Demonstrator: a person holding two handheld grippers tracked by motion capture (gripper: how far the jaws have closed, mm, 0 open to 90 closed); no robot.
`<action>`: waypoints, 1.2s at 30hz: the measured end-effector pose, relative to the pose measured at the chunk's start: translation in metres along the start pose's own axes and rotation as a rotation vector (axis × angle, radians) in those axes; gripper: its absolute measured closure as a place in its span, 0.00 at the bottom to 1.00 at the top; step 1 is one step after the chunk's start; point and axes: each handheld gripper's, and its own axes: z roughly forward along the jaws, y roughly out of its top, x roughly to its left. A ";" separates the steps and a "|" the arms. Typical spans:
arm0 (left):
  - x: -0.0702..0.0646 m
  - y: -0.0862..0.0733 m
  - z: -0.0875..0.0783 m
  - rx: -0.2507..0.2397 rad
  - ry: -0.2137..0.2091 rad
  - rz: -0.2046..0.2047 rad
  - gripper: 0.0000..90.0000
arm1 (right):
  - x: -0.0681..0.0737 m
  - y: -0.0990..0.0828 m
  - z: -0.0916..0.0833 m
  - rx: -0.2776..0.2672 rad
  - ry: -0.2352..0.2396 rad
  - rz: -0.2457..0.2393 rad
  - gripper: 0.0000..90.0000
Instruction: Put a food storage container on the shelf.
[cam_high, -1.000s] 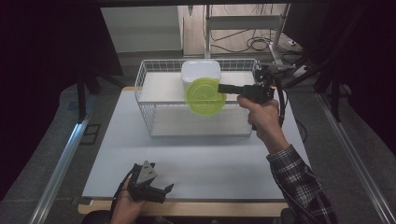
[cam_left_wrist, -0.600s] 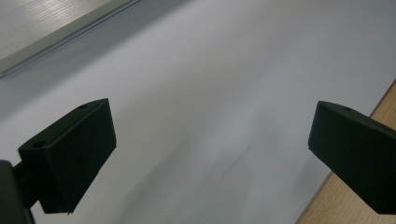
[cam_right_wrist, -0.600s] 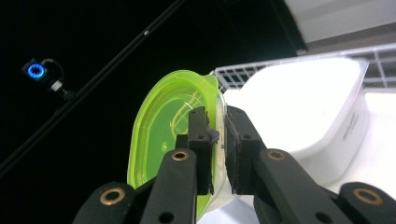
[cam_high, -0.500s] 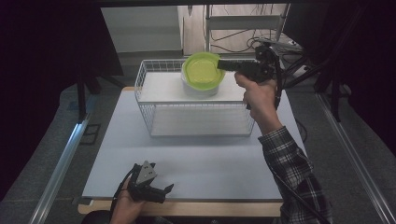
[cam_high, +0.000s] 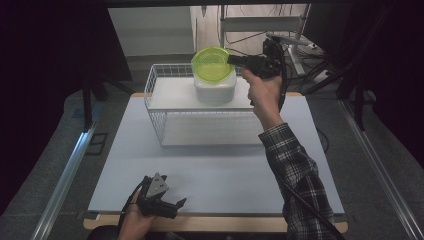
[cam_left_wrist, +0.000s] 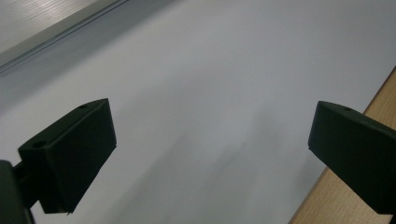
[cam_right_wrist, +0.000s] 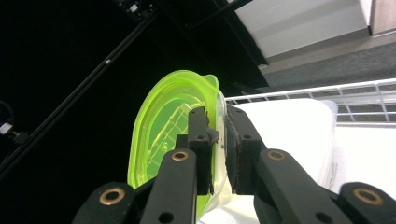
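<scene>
My right tool (cam_high: 234, 59) is clamped on the rim of the green lid (cam_high: 212, 64), holding it tilted in the air just above the white container (cam_high: 215, 89), which sits in the wire basket (cam_high: 155, 80) at the far middle of the surface (cam_high: 215, 170). In the right gripper view the lid (cam_right_wrist: 168, 135) stands on edge, rim pinched between my two black jaws, with the container (cam_right_wrist: 289, 126) just right of it. My left tool (cam_high: 172, 205) rests at the near left edge of the surface, jaws wide apart, nothing between them.

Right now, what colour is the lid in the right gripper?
Translucent lime green lid; the right gripper view shows it best.
</scene>
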 end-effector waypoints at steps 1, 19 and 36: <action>0.000 0.000 0.000 0.001 -0.001 0.000 0.01 | -0.001 0.000 0.001 -0.003 -0.006 0.001 0.91; -0.002 0.000 0.002 0.021 -0.010 0.020 0.01 | -0.006 0.000 0.016 -0.030 -0.081 0.003 0.80; -0.003 0.000 0.003 0.026 -0.013 0.029 0.01 | -0.020 0.001 0.022 -0.001 -0.025 0.022 0.47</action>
